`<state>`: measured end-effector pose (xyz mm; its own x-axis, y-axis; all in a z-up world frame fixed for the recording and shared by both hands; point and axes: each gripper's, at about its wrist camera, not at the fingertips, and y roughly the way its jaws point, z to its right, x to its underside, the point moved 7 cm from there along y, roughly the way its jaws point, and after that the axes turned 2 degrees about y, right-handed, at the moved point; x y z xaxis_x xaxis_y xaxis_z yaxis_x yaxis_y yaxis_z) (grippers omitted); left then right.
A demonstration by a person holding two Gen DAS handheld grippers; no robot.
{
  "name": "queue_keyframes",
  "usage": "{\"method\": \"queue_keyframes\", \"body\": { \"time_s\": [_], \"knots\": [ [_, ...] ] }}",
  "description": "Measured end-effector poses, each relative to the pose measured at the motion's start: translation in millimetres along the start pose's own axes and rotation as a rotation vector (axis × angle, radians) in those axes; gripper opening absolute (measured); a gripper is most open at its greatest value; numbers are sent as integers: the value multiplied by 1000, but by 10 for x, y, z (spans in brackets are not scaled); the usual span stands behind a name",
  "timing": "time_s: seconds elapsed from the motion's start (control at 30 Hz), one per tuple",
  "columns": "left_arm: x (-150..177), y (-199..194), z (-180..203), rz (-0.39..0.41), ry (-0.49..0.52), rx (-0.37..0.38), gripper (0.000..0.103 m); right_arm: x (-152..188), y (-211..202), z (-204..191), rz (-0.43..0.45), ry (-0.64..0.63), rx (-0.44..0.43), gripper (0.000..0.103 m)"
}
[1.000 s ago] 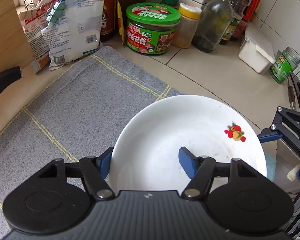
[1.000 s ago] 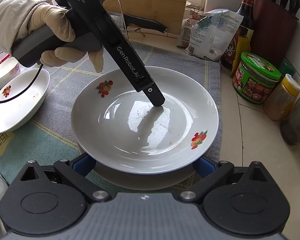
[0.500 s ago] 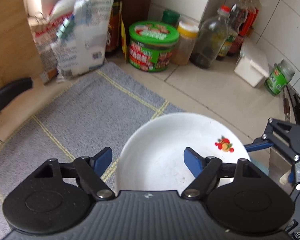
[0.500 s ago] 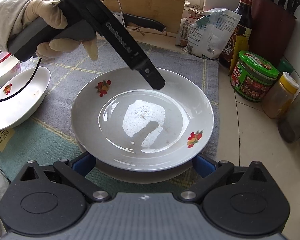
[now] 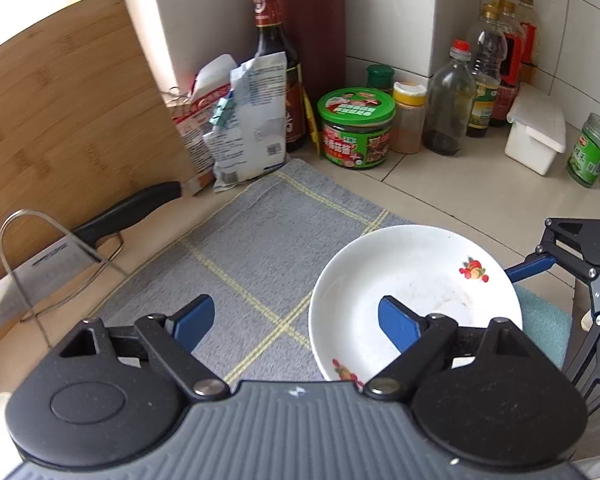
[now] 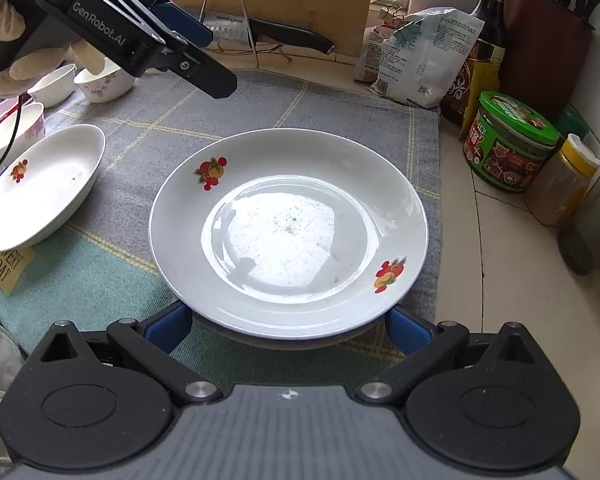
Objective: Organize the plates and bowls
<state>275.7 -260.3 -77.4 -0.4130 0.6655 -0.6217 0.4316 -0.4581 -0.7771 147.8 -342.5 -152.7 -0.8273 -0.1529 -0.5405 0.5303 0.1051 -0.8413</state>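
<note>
Left hand-held gripper (image 6: 210, 62) upper left, jaws opening, empty; right hand-held gripper (image 6: 288, 326) wide open, straddling plate (image 6: 288, 232) at frame centre.

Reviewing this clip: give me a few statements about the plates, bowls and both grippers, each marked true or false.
1. The left gripper is clamped on the plate. False: its jaws are opening, with nothing between them.
2. The plate carries fruit prints on its rim. True.
3. The right gripper has its fingers at either side of the plate's near edge. True.
4. A second, oval dish is stacked on the plate. False: it lies apart on the cloth, to the plate's left.
5. Small bowls stand beyond the oval dish. True.
</note>
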Motion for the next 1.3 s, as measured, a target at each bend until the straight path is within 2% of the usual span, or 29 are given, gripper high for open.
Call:
{"method": "queue_keyframes", "body": {
  "time_s": [0.17, 0.33, 0.47, 0.7, 0.97, 1.3],
  "knots": [
    [91, -106, -61, 9, -85, -23, 89, 0, -38, -1, 18, 17, -2, 103],
    [203, -203, -128, 20, -182, -32, 89, -52, -169, 28, 65, 39, 35, 103],
    [301, -317, -191, 21, -202, -70, 89, -92, -239, 35, 102, 64, 45, 103],
    [565, -590, -350, 43, -239, -83, 89, -199, -291, -118, 158, 107, 99, 103],
    [1096, -932, -614, 61, -262, -24, 90, -278, -310, -704, 178, 121, 167, 103],
    [1790, -1246, -951, 38, -218, 26, 90, -71, -111, -1729, 123, 140, 161, 103]
  ]
}}
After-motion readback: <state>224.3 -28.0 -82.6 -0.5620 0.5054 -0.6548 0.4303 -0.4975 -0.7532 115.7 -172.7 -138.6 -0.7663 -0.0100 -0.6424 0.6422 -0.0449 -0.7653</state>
